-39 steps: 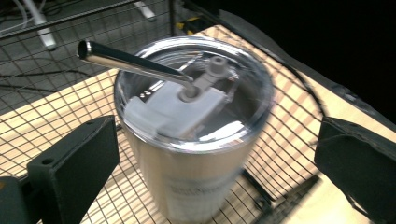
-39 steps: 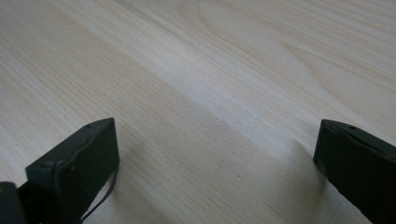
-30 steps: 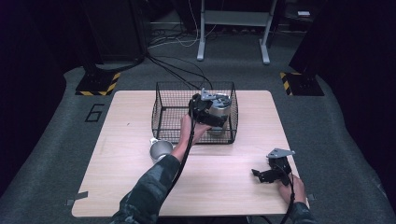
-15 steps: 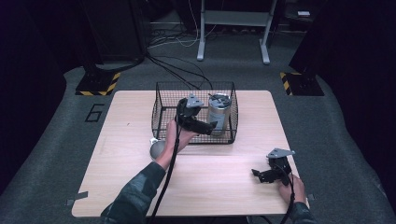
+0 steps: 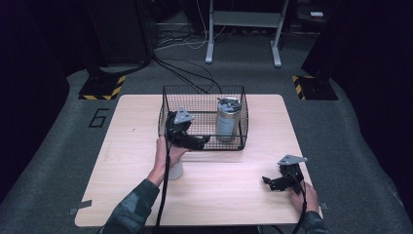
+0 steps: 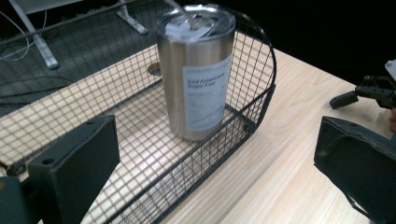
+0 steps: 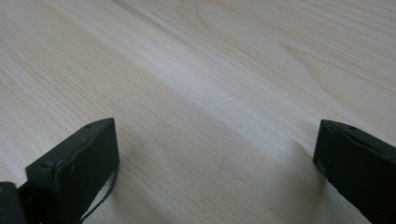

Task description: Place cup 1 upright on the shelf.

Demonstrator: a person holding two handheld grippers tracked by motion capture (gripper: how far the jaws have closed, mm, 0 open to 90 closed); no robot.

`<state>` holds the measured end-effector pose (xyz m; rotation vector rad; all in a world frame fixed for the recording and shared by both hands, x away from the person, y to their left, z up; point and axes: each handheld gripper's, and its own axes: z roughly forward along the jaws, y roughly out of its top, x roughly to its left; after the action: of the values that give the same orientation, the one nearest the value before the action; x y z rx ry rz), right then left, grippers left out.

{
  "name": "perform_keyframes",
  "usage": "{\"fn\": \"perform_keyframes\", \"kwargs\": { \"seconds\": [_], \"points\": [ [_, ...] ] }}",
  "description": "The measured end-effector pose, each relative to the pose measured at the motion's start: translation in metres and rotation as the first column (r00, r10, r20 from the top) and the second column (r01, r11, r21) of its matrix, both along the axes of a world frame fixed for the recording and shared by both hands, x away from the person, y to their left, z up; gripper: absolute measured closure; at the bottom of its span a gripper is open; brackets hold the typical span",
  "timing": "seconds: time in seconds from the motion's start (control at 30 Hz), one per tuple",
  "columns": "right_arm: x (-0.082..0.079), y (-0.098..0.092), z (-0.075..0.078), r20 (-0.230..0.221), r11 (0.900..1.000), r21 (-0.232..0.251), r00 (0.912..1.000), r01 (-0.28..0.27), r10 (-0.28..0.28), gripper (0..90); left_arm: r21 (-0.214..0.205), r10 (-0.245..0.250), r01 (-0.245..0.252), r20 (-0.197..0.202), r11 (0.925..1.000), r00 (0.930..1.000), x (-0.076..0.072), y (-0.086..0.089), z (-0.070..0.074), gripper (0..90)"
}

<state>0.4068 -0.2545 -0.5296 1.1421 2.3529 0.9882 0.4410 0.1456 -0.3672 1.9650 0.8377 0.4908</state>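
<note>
**Dark floor, pale table, tumbler parked in the basket**

Dim room all round: grey carpet, cables trailing toward a desk frame at twelve o'clock, hazard-striped blocks at ten and two, a taped "6" on the floor at nine. Pale wooden table (image 5: pixel 234 195) in the middle, wire basket (image 5: pixel 168 105) standing on its far half.

Steel tumbler (image 5: pixel 227 120) upright inside the basket, toward its three o'clock end, lid on, close to the mesh wall. Left gripper (image 5: pixel 200 142) hanging just outside the basket's six o'clock wall, jaws spread wide, nothing between them. Right gripper (image 5: pixel 269 182) low over bare wood at about five o'clock, well apart from the basket, jaws likewise wide and empty. Second cup (image 5: pixel 175 169) partly hidden under the left hand (image 5: pixel 165 151), beside the basket's near wall.

Likely trouble: a forearm or trailing cable brushing that half-hidden cup and tipping it; a jaw snagging the mesh and dragging the basket, rocking the tall tumbler against the wire.

Writing: white label on the tumbler, apparently "Lead Aluminum Toxic Free", small print below too blurred to read.
</note>
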Motion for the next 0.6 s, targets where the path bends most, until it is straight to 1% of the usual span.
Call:
{"fn": "perform_keyframes", "kwargs": {
  "seconds": [0.1,0.17,0.27,0.43,0.5,0.53,0.57,0.6],
  "points": [
    [0.001,0.000,0.000,0.007,1.0000,-0.003,1.0000,-0.005,0.005,0.0,-0.004,0.011,-0.011,0.006,0.9999,0.9999,-0.005,0.008,-0.001,0.2],
    [0.001,0.001,0.000,-0.002,1.0000,-0.003,1.0000,-0.002,0.002,0.0,0.002,0.021,-0.021,0.014,0.9998,0.9997,-0.011,0.015,-0.002,0.2],
    [0.001,0.001,0.000,-0.003,1.0000,-0.002,1.0000,-0.001,0.001,0.0,0.003,0.029,-0.029,0.020,0.9996,0.9994,-0.017,0.023,-0.004,0.2],
    [0.001,0.001,0.000,-0.004,1.0000,-0.002,1.0000,-0.002,0.002,0.0,0.014,0.061,-0.061,0.027,0.9980,0.9978,-0.030,0.041,-0.011,0.2],
    [0.001,0.001,0.000,-0.004,1.0000,-0.002,1.0000,-0.003,0.003,0.0,0.004,0.077,-0.077,0.033,0.9970,0.9965,-0.035,0.048,-0.015,0.2],
    [0.001,0.001,0.000,-0.005,1.0000,-0.002,1.0000,-0.003,0.003,0.0,0.003,0.092,-0.092,0.038,0.9957,0.9950,-0.040,0.055,-0.018,0.2],
    [0.001,0.001,0.000,-0.005,1.0000,-0.002,1.0000,-0.003,0.003,0.0,0.003,0.092,-0.092,0.038,0.9957,0.9950,-0.040,0.055,-0.018,0.2],
    [0.001,0.001,0.000,-0.004,1.0000,-0.002,1.0000,-0.003,0.003,0.0,-0.002,0.101,-0.101,0.038,0.9949,0.9942,-0.043,0.058,-0.020,0.2]
  ]
}}
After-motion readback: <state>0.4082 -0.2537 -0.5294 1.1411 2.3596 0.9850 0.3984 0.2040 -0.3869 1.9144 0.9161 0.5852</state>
